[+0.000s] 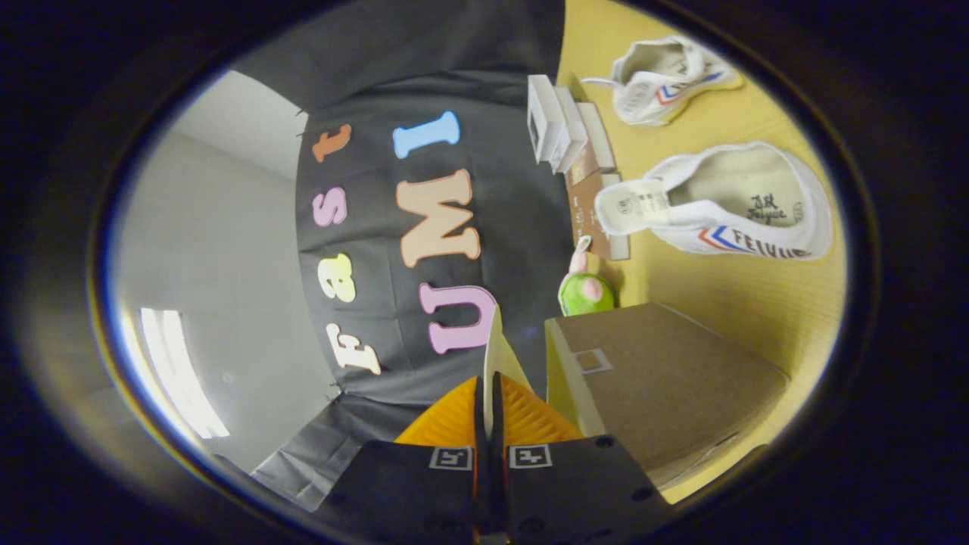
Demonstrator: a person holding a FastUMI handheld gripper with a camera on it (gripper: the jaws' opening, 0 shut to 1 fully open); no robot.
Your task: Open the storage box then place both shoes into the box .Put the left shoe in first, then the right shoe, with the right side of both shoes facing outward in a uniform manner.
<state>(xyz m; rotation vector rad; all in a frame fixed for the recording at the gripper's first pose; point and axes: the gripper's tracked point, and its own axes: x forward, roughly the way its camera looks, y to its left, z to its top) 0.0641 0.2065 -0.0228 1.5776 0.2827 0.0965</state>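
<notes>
Gripper [490,405] fingers pressed together, pinching the thin pale lid flap [501,356] of the brown cardboard storage box [666,378]; flap stands edge-on between them. View is rolled sideways. Box sits on the yellow tabletop [727,295] just beside the fingers. Two white canvas shoes lie beyond the box: nearer shoe [727,204], farther shoe [670,79], well apart. A green plush toy [584,291] touches the box's far end.

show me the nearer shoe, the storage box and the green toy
nearer shoe [757,227]: gripper view, striped side wall
storage box [666,378]: gripper view, brown side panel
green toy [584,294]: gripper view, round green body
</notes>
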